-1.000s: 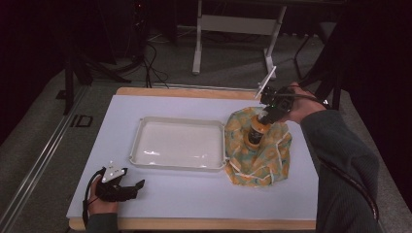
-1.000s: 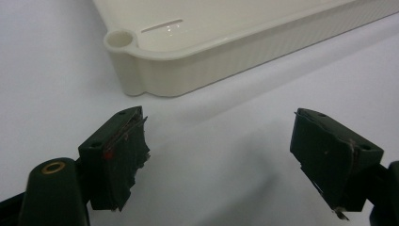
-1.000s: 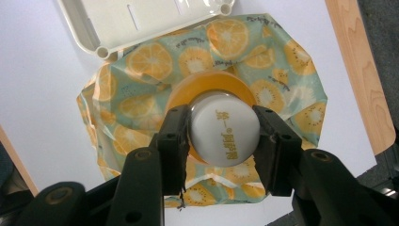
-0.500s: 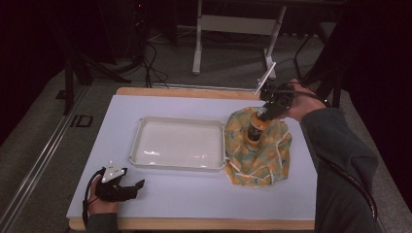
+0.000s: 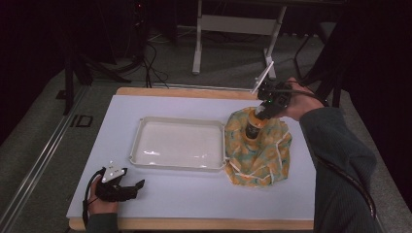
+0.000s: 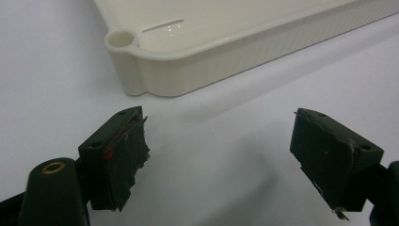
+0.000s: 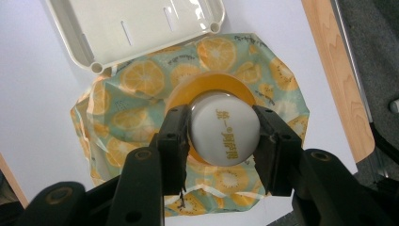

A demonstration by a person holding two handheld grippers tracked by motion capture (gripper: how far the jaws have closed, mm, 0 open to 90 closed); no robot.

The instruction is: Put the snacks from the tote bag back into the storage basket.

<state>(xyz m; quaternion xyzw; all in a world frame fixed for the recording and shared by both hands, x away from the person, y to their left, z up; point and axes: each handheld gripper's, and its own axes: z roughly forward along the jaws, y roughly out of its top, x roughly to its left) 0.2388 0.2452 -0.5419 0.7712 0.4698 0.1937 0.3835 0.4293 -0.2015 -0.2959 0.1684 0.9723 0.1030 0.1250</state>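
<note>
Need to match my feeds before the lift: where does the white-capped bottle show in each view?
High view: bottle right of centre, standing in the orange-print bag, right gripper on its top.
Left gripper view: not in it.
Right gripper view: centre, white cap clamped between the jaws.
Shared landmark: the cream tray.

1. A cream plastic tray [image 5: 177,145] lies mid-counter, with slots in its floor.
2. The counter [image 5: 194,199] has a pale top with wooden edging.
3. A white metal stand [image 5: 233,24] and black cables [image 5: 150,63] sit on the floor beyond.
</note>
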